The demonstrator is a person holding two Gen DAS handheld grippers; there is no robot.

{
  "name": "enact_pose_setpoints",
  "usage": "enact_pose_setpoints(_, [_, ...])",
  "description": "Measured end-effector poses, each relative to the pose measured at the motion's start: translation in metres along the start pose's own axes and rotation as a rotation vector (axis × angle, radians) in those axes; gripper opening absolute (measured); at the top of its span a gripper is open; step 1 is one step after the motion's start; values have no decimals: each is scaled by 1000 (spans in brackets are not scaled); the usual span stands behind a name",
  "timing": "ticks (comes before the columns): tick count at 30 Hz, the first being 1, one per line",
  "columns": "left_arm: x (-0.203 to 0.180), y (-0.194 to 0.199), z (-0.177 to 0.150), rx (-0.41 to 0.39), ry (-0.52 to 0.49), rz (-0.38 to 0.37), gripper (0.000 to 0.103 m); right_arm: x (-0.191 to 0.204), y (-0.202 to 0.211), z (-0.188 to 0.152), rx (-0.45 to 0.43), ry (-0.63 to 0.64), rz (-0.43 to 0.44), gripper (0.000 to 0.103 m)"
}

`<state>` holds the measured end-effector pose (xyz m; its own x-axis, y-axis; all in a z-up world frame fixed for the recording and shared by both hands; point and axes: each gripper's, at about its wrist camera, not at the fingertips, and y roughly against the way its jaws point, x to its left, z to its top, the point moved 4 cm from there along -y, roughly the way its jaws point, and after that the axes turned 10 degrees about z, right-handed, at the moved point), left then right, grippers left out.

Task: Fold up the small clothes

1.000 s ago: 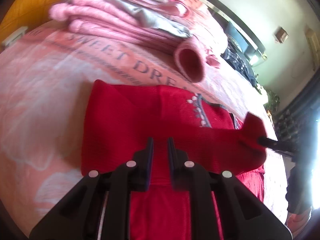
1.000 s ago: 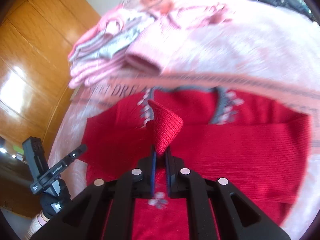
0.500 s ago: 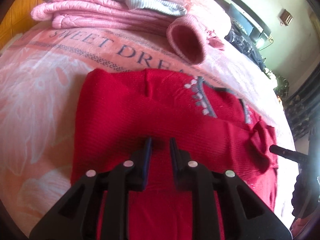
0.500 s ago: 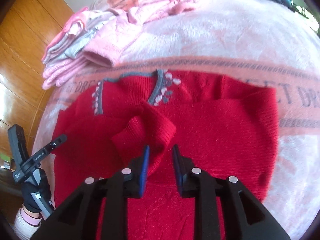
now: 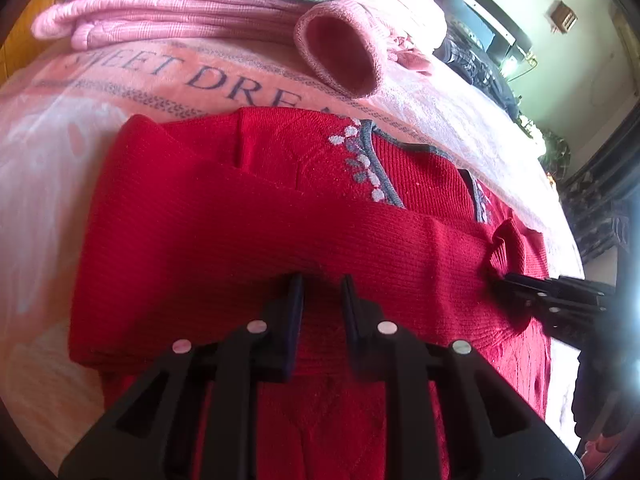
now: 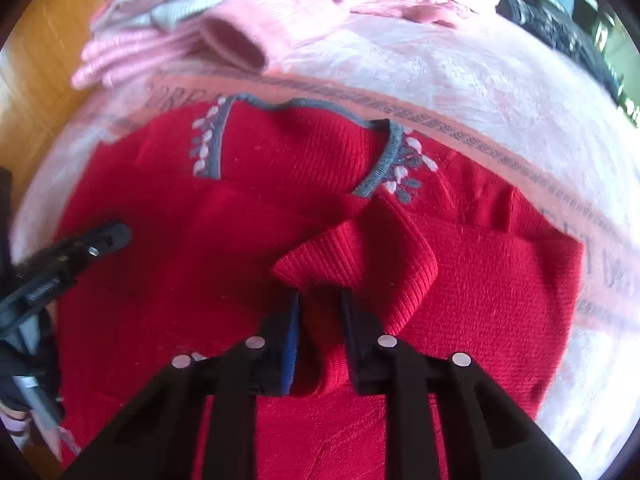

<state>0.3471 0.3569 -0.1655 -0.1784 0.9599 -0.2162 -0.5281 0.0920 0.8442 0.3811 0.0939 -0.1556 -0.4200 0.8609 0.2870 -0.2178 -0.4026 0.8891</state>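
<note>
The right gripper (image 6: 320,300) has its jaws parted, and the ribbed cuff (image 6: 356,256) of the red sweater (image 6: 160,280) lies slack between them, seemingly let go rather than pinched, so the sleeve rests across the chest. The left gripper (image 5: 321,284) hovers over the other folded sleeve (image 5: 240,220) with its jaws narrowly apart, gripping nothing. The sweater lies flat on the pink bed blanket (image 5: 52,152), collar (image 6: 384,156) toward the pink folded pile (image 5: 160,4), which sits clear beyond it.
</note>
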Motion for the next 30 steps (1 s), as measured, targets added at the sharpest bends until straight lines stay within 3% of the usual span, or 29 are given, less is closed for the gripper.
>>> enact_pose_setpoints(2, [0,-1,0,-1,-4,-3,19,-17,17,-9,-51,-64,28,3])
enact_pose_setpoints(6, [0,-1,-1,-6,-7,-4,19,-56,48,-33,-144,-195,111,4])
enact_pose_setpoints(8, [0,-1,-1,-7,0,-6,19,-73,51,-43,-144,-235,143,14])
enact_pose_setpoints(11, [-1,-1,0,-8,-1,1,19,-95,51,-55,-150,-307,196,49])
enact_pose_setpoints(17, [-2,-1,0,-9,2,12,19,-114,40,-60,-162,-482,503,53])
enact_pose_setpoints(20, [-2,-2,1,-9,-3,12,19,-117,43,-59,-164,-517,527,60])
enact_pose_setpoints(22, [-2,-2,0,-13,-9,13,19,-116,42,-56,-141,-493,451,57])
enact_pose_setpoints(24, [-3,-3,0,-16,-9,13,19,-115,34,-55,-91,-493,408,41])
enact_pose_setpoints(25, [-3,-3,0,-17,-9,14,19,-114,30,-53,-76,-495,396,37])
enact_pose_setpoints(27, [-3,-3,1,-15,-11,14,19,-111,31,-50,-77,-471,379,8])
enact_pose_setpoints(28, [-3,-2,0,-13,-11,13,19,-110,33,-50,-85,-461,381,3])
enact_pose_setpoints(30, [-3,2,1,-9,-7,16,19,-107,44,-48,-125,-425,370,3])
